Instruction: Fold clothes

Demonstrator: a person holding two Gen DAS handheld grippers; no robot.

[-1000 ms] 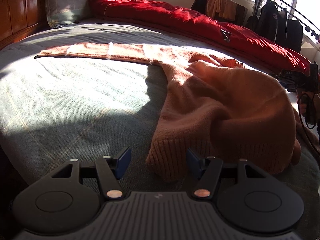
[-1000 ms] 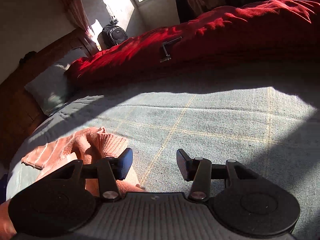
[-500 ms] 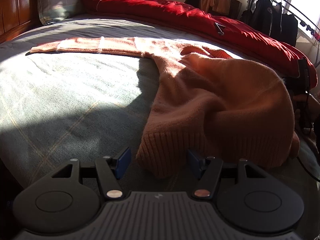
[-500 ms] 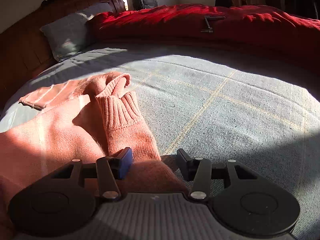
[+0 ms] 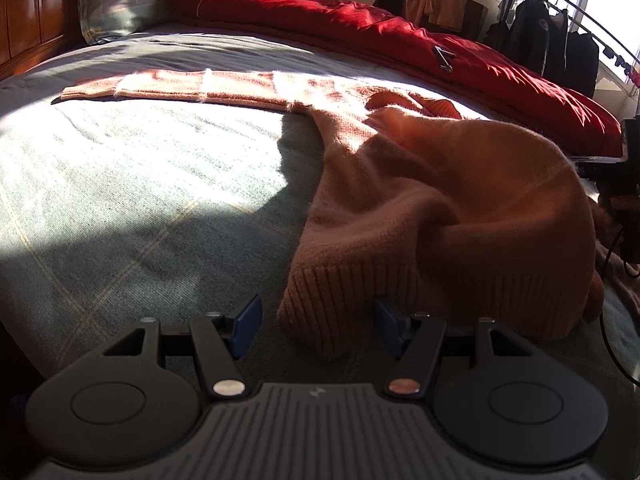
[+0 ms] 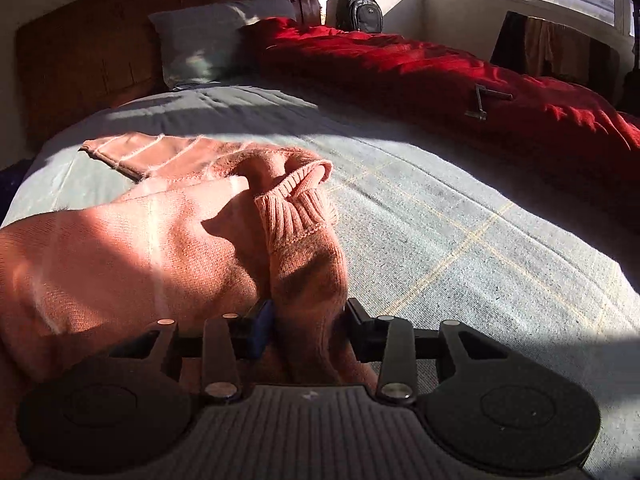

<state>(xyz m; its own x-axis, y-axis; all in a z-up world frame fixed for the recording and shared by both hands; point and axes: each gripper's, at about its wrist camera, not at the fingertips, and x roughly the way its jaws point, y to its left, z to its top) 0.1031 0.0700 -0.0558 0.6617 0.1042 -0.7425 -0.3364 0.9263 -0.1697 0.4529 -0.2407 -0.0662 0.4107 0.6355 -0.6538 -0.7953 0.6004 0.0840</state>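
Observation:
An orange knit sweater [image 5: 440, 208] lies bunched on the grey-green bedspread [image 5: 120, 200], one sleeve stretched flat to the left. My left gripper [image 5: 316, 328] is open, its jaws on either side of the ribbed hem corner, not closed on it. In the right wrist view the sweater [image 6: 120, 248] fills the left, and its other sleeve with a ribbed cuff [image 6: 300, 208] runs toward me between the jaws of my right gripper [image 6: 308, 328], which is open with the sleeve between its pads.
A red duvet [image 5: 400, 36] is heaped along the far side of the bed, with a grey metal clamp [image 6: 484, 104] lying on it. A grey pillow [image 6: 208, 36] leans on the wooden headboard [image 6: 80, 64]. A backpack [image 6: 360, 10] and hanging clothes stand by the window.
Both grippers have moved in toward the sweater. The right one has swung left and now has the sleeve between its jaws. The left one is closer to the hem corner.

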